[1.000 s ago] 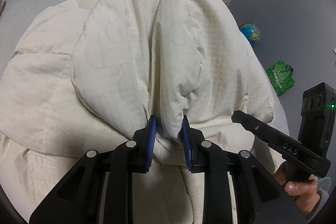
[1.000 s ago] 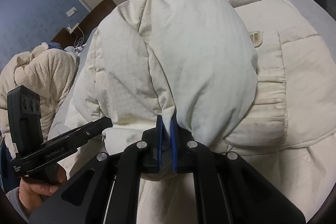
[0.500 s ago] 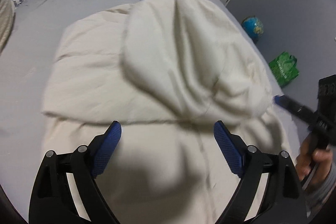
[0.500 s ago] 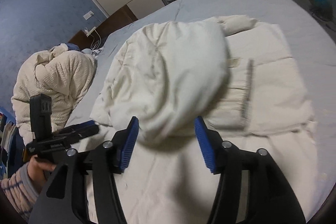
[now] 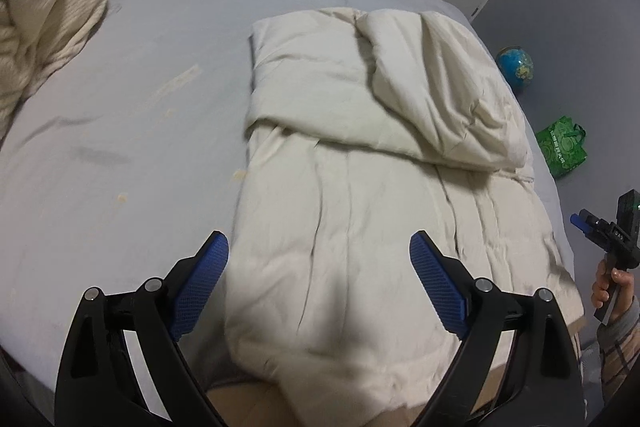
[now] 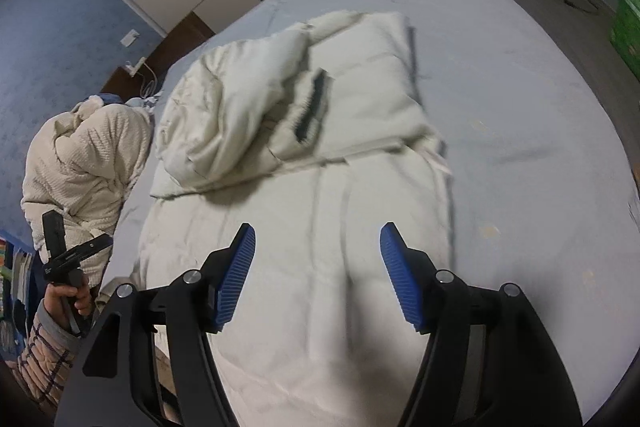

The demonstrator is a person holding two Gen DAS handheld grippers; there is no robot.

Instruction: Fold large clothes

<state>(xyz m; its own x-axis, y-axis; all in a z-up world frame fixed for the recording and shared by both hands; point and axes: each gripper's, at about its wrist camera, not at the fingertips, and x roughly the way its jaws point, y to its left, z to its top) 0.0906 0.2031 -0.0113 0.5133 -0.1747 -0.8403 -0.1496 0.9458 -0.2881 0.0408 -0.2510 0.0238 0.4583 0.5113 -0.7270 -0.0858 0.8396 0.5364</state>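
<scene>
On bed (image 5: 120,115), jacket (image 5: 340,227) lengthwise, hood (image 5: 440,95) far

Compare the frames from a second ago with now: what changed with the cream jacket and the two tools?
Both tools let go: the left tool and right tool, then pinching the hood, now gape empty and have drawn back; the right one's jaws are opening. The hood now lies on the cream jacket. The jacket remains on the grey bed.

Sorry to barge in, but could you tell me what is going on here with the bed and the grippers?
A person is folding a cream padded jacket on a grey bed with two handheld grippers. Its far part lies folded over the rest. The left gripper is open; the right gripper is opening. Neither holds any fabric.
</scene>
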